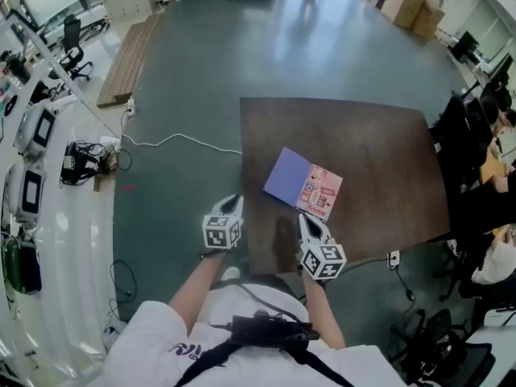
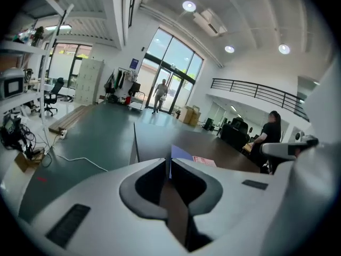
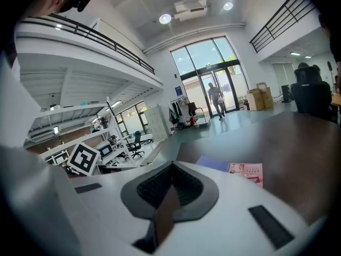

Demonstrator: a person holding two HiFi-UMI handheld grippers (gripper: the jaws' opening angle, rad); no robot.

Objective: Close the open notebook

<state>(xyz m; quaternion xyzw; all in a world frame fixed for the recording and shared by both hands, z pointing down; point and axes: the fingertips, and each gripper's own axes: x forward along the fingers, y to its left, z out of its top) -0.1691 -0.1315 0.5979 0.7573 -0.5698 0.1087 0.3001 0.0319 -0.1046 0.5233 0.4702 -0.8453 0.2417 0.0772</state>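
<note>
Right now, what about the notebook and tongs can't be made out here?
- Notebook: print on its pink half too small, head view.
- Its near part: hidden behind the left tongs in the left gripper view, behind the right tongs in the right gripper view.
- Whether covers or pages face up: unclear in every view.

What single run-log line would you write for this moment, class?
left tongs: shut, empty | right tongs: shut, empty | notebook: flat on table, untouched, ahead of both tongs
</note>
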